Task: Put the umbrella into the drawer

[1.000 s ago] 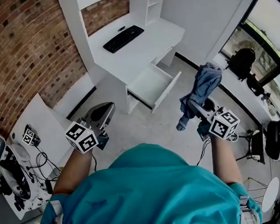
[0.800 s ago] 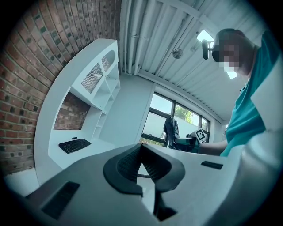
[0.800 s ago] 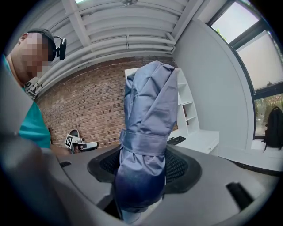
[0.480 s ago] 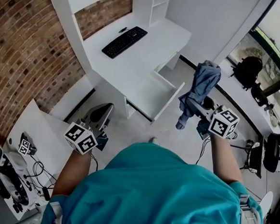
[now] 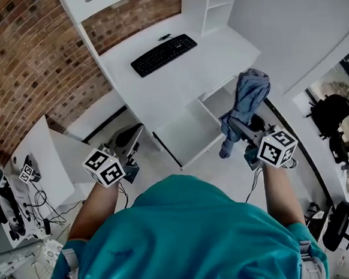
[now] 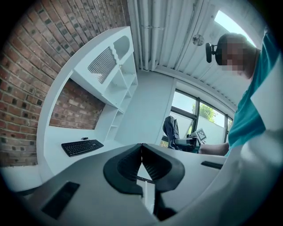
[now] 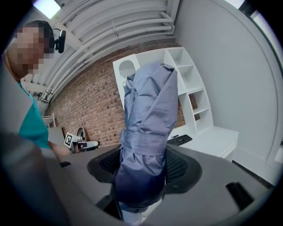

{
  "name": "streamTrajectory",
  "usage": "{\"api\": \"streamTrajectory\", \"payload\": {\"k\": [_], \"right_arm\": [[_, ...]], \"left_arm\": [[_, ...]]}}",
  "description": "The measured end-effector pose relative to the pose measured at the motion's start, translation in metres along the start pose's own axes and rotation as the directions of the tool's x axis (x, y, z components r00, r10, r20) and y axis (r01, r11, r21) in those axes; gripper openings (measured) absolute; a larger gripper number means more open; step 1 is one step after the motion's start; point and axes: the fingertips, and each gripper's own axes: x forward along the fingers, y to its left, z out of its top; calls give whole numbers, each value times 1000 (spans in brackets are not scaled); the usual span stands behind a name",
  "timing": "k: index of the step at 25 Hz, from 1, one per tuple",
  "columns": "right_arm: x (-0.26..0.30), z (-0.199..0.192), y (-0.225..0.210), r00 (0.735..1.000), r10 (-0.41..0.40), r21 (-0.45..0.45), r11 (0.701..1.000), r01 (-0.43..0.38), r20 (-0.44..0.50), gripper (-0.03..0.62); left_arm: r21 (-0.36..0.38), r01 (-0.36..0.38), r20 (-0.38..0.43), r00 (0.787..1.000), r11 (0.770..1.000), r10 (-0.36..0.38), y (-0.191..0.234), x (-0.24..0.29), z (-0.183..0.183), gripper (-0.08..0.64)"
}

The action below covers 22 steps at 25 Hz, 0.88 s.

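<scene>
A folded blue-grey umbrella (image 5: 244, 106) stands upright in my right gripper (image 5: 241, 132), which is shut on it; in the right gripper view the umbrella (image 7: 148, 141) fills the space between the jaws. The white desk's drawer (image 5: 189, 132) is pulled open just ahead of and left of the umbrella, with nothing seen inside. My left gripper (image 5: 130, 140) hangs at the left over the floor, shut and holding nothing; its jaws meet in the left gripper view (image 6: 141, 152).
A white desk (image 5: 216, 54) with a black keyboard (image 5: 163, 54) and shelves stands against the brick wall. A second white table (image 5: 37, 158) with cables and devices is at the left. A person in a teal shirt fills the foreground.
I have come closer to the desk: the open drawer now lies right under and ahead of the umbrella. Both grippers keep their hold and pose.
</scene>
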Motion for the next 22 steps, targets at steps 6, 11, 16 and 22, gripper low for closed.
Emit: {"api": "streamTrajectory", "payload": {"k": [6,11,16,22], "right_arm": [[35,-7,-25,998,-13,69,997,17,-60,268],[65,-14,-28,994,-50,192,979,68,-101,268],[94,-33,-41,987,-88,301,945,126,-136,268],[135,-94,-64,972,-109,446,874,194,-208,268]], "left_arm": [[22,25,-20,1000,999,-25,19,30,1,15],[-2,97,-33,995,995,-97,30,47,-3,15],[3,167,-76,983,986,-167,43,66,-11,15],[-30,188,-115,975,982,-190,59,75,-39,15]]}}
